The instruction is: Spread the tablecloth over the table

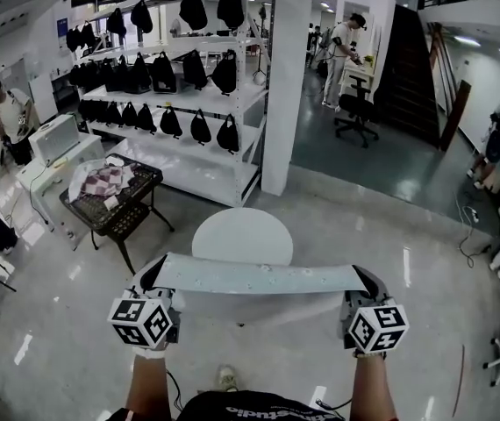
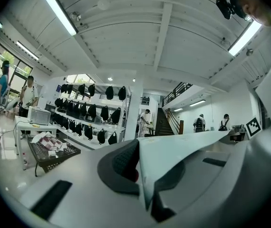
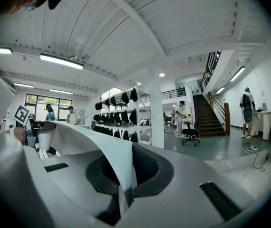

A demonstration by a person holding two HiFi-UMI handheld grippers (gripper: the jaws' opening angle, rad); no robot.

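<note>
The tablecloth (image 1: 259, 278) is a pale grey-white strip stretched taut and level between my two grippers, hanging above the near edge of a round white table (image 1: 242, 232). My left gripper (image 1: 151, 276) is shut on the cloth's left end and my right gripper (image 1: 369, 281) on its right end. In the left gripper view the cloth (image 2: 188, 148) runs from the closed jaws of the left gripper (image 2: 143, 177) off to the right. The right gripper view has the cloth (image 3: 90, 144) leaving the pinched jaws of the right gripper (image 3: 125, 186) toward the left.
A black wire cart (image 1: 118, 213) with checked cloths stands left of the table. Behind are white shelves with black bags (image 1: 180, 86), a white pillar (image 1: 285, 77), an office chair (image 1: 356, 114) and stairs (image 1: 408, 68). People stand at far left and right.
</note>
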